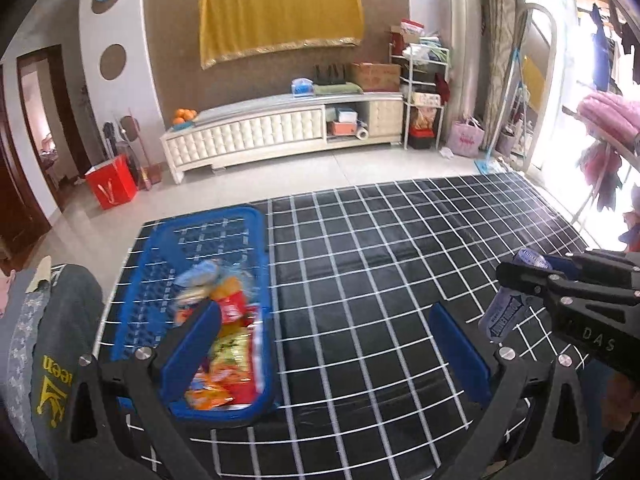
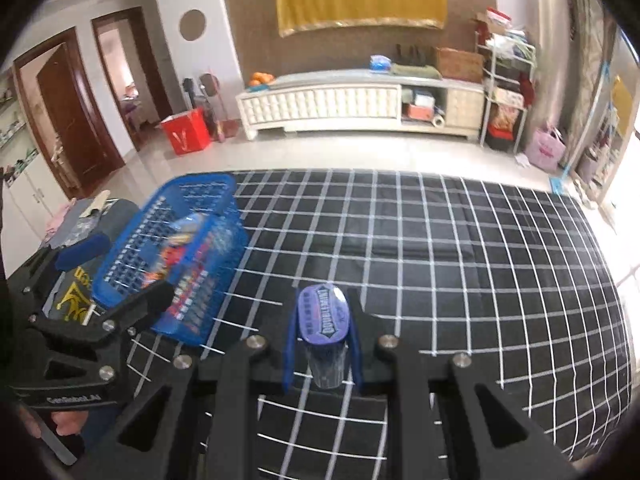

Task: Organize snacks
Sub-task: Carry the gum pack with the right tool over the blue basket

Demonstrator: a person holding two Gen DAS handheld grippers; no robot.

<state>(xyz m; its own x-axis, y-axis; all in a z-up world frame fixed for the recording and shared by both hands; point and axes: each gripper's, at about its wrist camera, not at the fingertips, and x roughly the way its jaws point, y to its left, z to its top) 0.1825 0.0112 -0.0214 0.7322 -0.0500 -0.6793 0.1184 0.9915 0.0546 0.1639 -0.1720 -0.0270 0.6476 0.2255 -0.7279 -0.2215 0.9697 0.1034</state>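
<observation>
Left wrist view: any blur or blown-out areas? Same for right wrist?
Left wrist view: snacks in the blue basket are motion-smeared; the window at right is blown out; grid lines on the table bow from fisheye. Right wrist view: basket blurred, purple snack can in the right hand-held gripper fairly sharp; right edge overexposed.

The left gripper (image 1: 324, 336) hangs over a black cloth with a white grid (image 1: 380, 264), its two blue fingers (image 1: 460, 344) spread wide with nothing between them. The left finger overlaps a blue basket (image 1: 160, 264) on the near left of the cloth, which holds a blurred heap of snack packets (image 1: 228, 344) in red, orange and yellow. At the right edge the right gripper (image 1: 520, 292) reaches in, clamped on a purple-lidded snack tub (image 1: 506, 314), and far across the tiled floor stands a white cabinet (image 1: 280, 132) under a yellow cloth (image 1: 280, 16).
</observation>
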